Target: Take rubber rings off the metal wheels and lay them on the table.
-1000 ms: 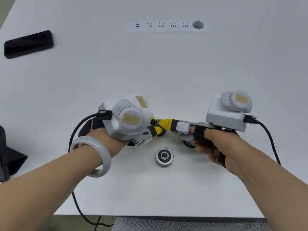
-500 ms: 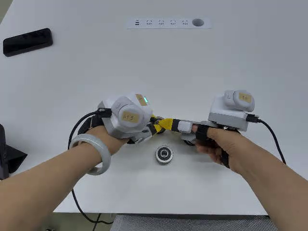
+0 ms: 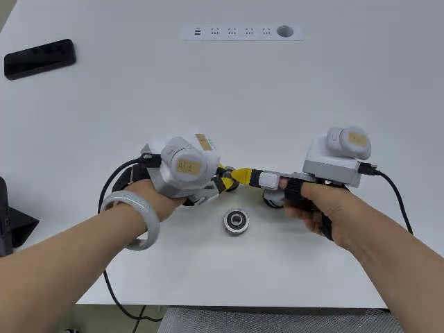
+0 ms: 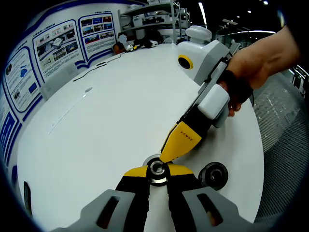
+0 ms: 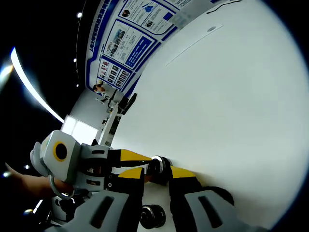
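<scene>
Two grippers on one wheel, a second wheel lying loose

The left gripper (image 3: 222,182) has its yellow fingers (image 4: 137,172) clenched on either side of the held wheel (image 4: 157,169), which sits just beyond the loose wheel (image 3: 236,223). The right gripper (image 3: 241,177) comes in from beyond and to the right of the loose wheel. Its fingers (image 4: 181,140) are pressed to a narrow yellow point nipping the held wheel's rim, and whether they pinch the rubber ring alone cannot be told. The loose wheel lies flat on the white surface (image 3: 291,97) with its dark ring on. A power strip (image 3: 241,32) lies far beyond the loose wheel, and a black phone (image 3: 39,58) far beyond it to the left.
</scene>
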`<state>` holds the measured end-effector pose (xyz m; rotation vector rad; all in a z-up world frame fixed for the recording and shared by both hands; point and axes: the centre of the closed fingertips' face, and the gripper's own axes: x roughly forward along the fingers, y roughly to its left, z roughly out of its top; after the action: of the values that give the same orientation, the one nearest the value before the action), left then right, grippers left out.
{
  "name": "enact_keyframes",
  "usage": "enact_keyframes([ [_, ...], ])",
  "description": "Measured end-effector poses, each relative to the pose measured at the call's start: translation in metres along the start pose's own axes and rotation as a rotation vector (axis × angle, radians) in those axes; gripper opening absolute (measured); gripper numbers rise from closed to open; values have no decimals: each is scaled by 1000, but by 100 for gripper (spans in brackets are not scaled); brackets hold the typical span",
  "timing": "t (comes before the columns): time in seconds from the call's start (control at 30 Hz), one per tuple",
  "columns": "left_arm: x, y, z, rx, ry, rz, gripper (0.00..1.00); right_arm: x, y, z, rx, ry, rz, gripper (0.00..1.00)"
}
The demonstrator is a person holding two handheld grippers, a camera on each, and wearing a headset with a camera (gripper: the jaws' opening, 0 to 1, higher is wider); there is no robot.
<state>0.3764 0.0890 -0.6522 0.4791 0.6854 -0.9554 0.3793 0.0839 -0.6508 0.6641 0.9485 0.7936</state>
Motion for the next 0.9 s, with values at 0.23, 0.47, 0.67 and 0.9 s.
enact_keyframes([
  [0.23, 0, 0, 0, 1, -2, -1, 14, 7, -1, 2, 4, -4, 4, 28],
  [0.47, -1, 0, 0, 2, -4, -1, 14, 4, 8, 0, 25, 8, 37, 29],
  [0.67, -1, 0, 0, 0, -4, 0, 14, 0, 9, -1, 30, 10, 50, 28],
  [0.9, -1, 0, 0, 0, -4, 1, 14, -2, 5, -1, 19, 4, 27, 21],
])
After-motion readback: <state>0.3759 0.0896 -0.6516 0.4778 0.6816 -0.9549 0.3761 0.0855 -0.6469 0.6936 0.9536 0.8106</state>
